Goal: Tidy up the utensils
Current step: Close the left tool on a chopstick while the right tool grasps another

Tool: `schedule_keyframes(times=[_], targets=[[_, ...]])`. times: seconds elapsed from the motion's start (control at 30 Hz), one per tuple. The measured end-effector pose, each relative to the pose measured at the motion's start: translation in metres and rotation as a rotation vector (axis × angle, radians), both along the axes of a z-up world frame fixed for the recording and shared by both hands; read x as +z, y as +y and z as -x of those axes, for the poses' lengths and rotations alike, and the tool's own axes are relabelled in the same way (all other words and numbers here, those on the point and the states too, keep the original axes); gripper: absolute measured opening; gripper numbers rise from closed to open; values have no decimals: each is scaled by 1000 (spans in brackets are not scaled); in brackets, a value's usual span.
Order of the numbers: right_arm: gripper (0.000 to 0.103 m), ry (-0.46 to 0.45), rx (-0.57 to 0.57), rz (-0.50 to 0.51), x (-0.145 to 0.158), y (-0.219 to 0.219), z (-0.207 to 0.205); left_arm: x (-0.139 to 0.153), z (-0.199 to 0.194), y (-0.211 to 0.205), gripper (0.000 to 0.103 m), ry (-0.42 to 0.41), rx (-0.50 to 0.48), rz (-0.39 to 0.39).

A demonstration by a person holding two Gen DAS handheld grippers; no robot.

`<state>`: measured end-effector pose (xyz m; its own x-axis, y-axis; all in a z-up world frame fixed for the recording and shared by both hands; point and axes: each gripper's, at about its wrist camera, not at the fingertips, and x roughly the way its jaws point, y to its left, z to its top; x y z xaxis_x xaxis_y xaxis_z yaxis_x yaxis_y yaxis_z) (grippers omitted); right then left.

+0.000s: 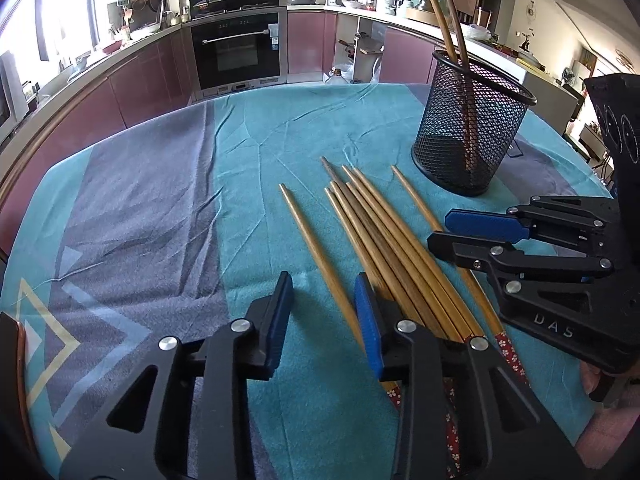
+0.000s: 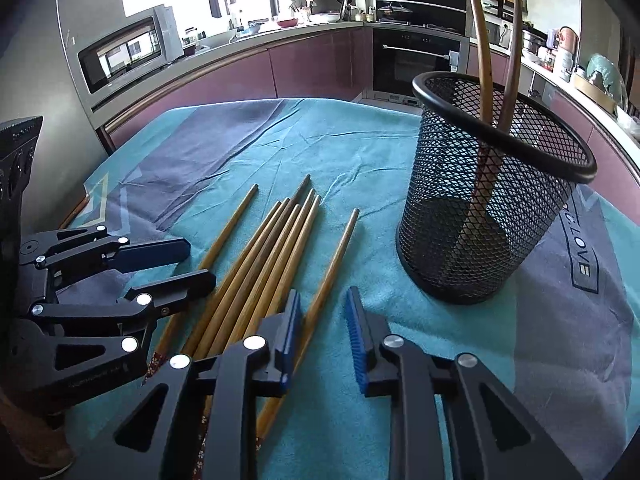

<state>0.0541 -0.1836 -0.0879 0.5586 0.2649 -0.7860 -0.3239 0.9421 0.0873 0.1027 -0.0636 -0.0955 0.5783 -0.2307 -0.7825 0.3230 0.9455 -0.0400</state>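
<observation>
Several wooden chopsticks lie side by side on the teal cloth, tips pointing away from me. One lone chopstick lies left of the bunch and runs between the fingers of my left gripper, whose blue pads stand apart from it. Another lone chopstick lies right of the bunch and passes between the fingers of my right gripper. It sits close to the left pad, and cloth shows beside the right pad. A black mesh basket stands upright at the far right with two chopsticks in it.
A teal and grey tablecloth covers the table, with a bare stretch to the left of the chopsticks. Beyond the far edge run purple cabinets and a built-in oven. A person's hand holds the right gripper.
</observation>
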Motion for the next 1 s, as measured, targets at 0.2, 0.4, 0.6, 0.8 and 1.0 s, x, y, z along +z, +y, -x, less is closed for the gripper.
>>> schedule_keyframes(times=[0.2,0.4,0.6,0.8,1.0], targets=[[6,13,-14,-31,-1,-5,-2,0,-2,2,18,13,1,30],[5,9,-10,-39,0,-6,0,0,-3,4,15,21,15,45],[5,-7,-5,-48,4,-10,4,1,-4,4,12,25,27,50],[5,-28,-1,-65,11,-15,8,0,-5,2,14,36,17,34],[5,-34,-3,-85,13,-19,9,0,-8,-6,15,26,7,4]])
